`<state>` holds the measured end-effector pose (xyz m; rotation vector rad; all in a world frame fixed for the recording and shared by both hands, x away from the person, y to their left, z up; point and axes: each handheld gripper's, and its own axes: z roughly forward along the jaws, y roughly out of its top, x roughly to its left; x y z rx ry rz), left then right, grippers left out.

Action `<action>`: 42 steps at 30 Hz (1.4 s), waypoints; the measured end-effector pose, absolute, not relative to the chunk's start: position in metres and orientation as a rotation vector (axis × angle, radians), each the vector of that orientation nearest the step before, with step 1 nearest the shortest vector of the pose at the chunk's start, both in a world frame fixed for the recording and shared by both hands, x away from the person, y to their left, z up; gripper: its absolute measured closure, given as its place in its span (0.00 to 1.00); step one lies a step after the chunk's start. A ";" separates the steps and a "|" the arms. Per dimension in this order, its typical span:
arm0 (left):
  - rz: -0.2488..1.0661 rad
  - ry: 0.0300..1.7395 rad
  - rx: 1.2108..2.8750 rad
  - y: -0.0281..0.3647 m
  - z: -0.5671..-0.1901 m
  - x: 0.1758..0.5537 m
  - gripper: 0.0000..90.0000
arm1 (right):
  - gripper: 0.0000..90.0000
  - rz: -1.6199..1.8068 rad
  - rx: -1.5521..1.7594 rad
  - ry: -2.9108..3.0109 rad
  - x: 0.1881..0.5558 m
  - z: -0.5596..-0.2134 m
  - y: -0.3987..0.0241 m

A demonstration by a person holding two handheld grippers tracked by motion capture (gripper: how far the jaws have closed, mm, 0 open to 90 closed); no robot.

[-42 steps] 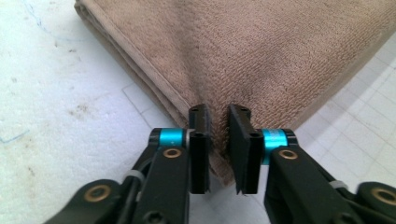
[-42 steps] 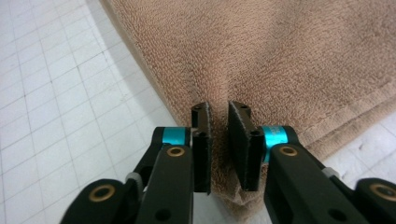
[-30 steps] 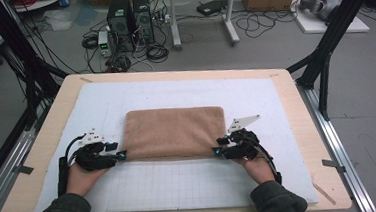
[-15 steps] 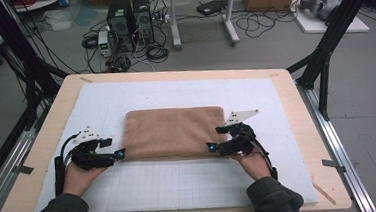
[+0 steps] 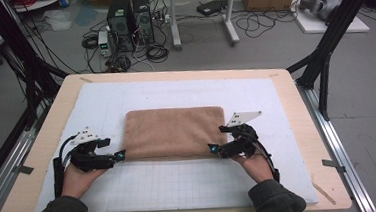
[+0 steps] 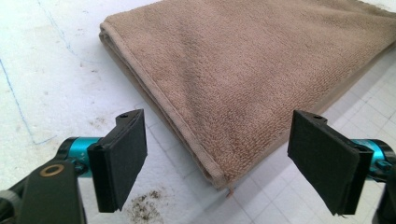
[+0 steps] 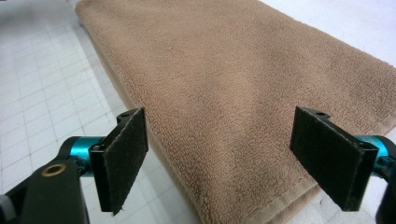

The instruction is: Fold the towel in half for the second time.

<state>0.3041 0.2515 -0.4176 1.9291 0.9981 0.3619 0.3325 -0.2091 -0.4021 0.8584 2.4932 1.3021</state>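
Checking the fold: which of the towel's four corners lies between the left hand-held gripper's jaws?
The towel's near-left corner, beside the person's left hand. It lies between the left hand-held gripper's open jaws, unpinched; the near-right corner is at the other gripper.

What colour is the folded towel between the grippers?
Light brown, plain terry with no pattern; the towel shows best in the right gripper view.

Both forearms are stretched forward from the near edge of the surface (image 5: 296, 98). The left claw (image 5: 121, 155) is held low at the left hand (image 5: 80, 174), the right claw (image 5: 212, 148) at the right hand (image 5: 252, 161). The jaws of both have just been opening, are spread wide, and nothing is pressed between them.
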 end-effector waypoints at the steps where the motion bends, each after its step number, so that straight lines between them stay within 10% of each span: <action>1: 0.356 0.995 1.933 0.252 -0.417 0.304 0.22 | 0.19 1.308 0.863 2.488 0.332 -0.402 -0.210; 42: 0.370 0.950 1.944 0.265 -0.409 0.271 0.06 | 0.13 1.312 0.928 2.368 0.289 -0.395 -0.269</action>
